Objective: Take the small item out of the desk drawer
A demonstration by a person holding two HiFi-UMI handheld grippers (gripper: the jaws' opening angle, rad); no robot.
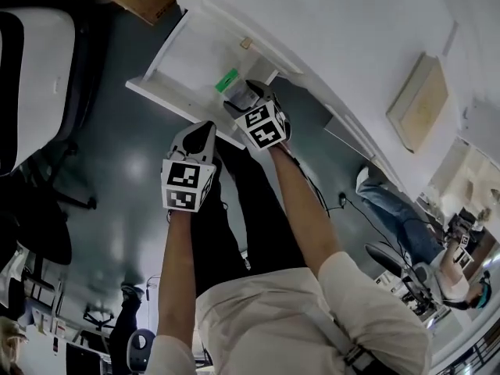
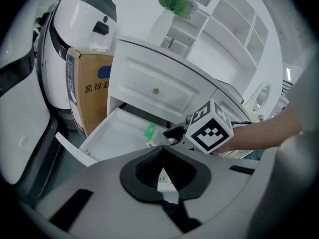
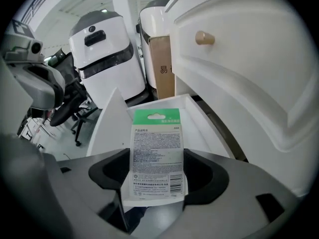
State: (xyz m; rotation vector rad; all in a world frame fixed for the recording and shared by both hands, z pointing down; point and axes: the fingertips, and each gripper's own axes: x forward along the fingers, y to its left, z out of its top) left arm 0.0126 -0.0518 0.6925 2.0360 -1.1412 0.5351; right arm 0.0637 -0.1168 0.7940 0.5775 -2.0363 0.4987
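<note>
Drawer [image 1: 187,61] open; right gripper [image 3: 156,161] pinching green-topped card packet [image 3: 156,133] over it; left gripper [image 2: 162,148] pressed together, empty.

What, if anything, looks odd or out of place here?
Nothing looks spilled or damaged. The desk drawer stands open, which fits the job: the right gripper is shut on a green-topped packet, holding it over the drawer.

cool, even indoor light, bright on the white drawer [image 1: 191,61]. the dark floor [image 1: 109,209] carries soft pale glare spots. both gripper views bulge outward and go black at the corners. the print on the packet [image 3: 157,148] is sharp.
</note>
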